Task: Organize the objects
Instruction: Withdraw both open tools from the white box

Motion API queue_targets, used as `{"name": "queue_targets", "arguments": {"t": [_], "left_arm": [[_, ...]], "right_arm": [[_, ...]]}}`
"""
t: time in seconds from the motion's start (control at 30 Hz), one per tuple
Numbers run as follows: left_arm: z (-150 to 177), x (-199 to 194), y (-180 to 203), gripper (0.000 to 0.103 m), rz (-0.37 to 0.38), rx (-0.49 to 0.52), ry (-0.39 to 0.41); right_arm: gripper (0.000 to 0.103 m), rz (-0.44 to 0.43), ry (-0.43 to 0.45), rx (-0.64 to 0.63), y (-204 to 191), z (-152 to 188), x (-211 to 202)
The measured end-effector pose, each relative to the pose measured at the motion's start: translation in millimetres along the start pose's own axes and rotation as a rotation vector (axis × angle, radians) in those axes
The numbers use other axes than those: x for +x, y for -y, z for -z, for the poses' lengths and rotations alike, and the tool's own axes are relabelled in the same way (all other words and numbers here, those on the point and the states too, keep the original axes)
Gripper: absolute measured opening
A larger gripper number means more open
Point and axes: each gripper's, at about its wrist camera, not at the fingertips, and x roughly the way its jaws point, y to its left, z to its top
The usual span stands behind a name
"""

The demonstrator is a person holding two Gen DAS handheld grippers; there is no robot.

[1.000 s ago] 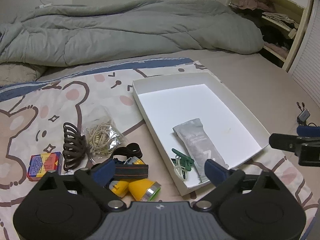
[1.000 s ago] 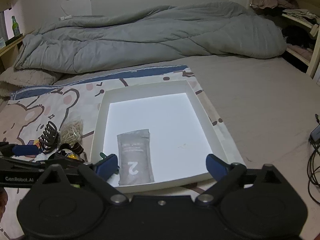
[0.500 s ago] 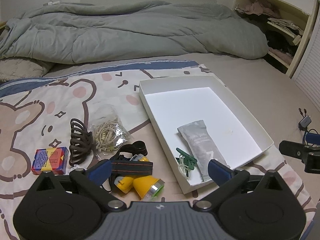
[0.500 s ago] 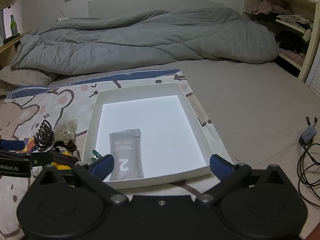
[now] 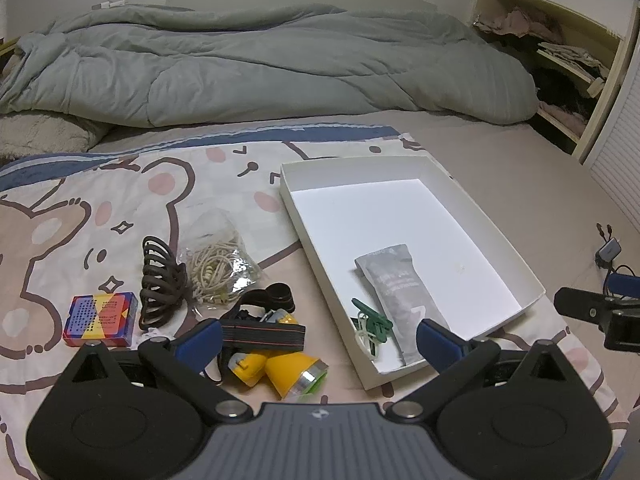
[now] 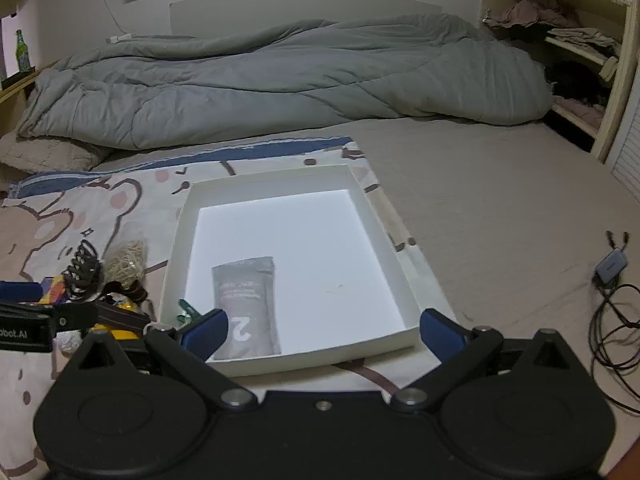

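Note:
A white shallow box (image 5: 486,232) lies on the bear-print sheet and holds a grey pouch (image 5: 400,288) and green clips (image 5: 374,320). Left of the box lie a yellow headlamp with a black strap (image 5: 286,362), a brown hair claw (image 5: 160,282), a bag of rubber bands (image 5: 218,264) and a colourful small box (image 5: 100,314). My left gripper (image 5: 320,340) hangs open just above the headlamp, gripping nothing. My right gripper (image 6: 324,330) stands wide open over the near rim of the white box (image 6: 400,268), with the grey pouch (image 6: 248,300) lying ahead of its left finger.
A rumpled grey duvet (image 5: 260,64) fills the far side of the bed. Shelves with clothes (image 6: 560,40) stand at the far right. A cable and small adapter (image 6: 610,268) lie on the plain sheet to the right. Each gripper shows at the edge of the other's view.
The right gripper's jaws have spread slightly wider. Both views have shifted a little. No object has moved.

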Motion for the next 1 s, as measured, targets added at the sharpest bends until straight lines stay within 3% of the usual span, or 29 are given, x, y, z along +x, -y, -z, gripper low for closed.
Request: {"name": "queue_targets", "arguments": {"t": [0.4,1.0], "left_arm": [[4,-12,-49,0.102,-0.07,-0.05,0.002],[16,-42,-130,0.102,-0.164,-0.176,0.024]], "right_arm": [[0.103,-0.036,-0.014,-0.025,-27,-5,14],[0.103,-0.168,-0.022,-0.147,-108,-8,29]]}}
